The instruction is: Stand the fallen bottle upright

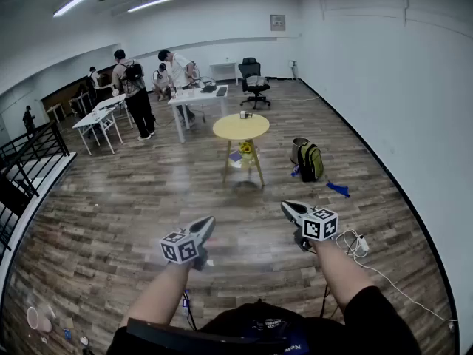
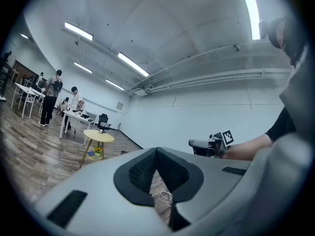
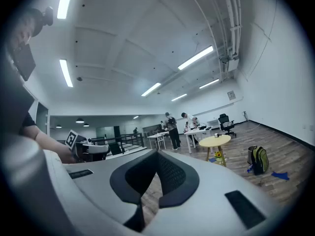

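**Both tongs shut and empty, bottle not made out**

Nearest me is the dark cloth of my own shirt (image 1: pixel 259 330), cut off by the bottom edge. Both bare forearms reach out level above the brown wood-plank floor (image 1: pixel 133 198). My left tongs (image 1: pixel 208 222) (grey plastic, marker cube at the back) have their jaws pressed together on nothing. My right tongs (image 1: pixel 288 207) are likewise pressed together and empty.

I cannot pick out the fallen bottle in any view. Well ahead of both tongs stands a round yellow table on wooden legs (image 1: pixel 229 129). A small dark-and-white thing (image 1: pixel 246 115) sits on it, too small to name, so I cannot tell where its long axis points.

The left gripper view shows a loop of white cable (image 2: pixel 165 196) on the floor below its closed pads. The right gripper view instead takes in a green backpack (image 3: pixel 258 159) and a black metal railing (image 3: pixel 123 140). Each view catches the other tongs off to the side.
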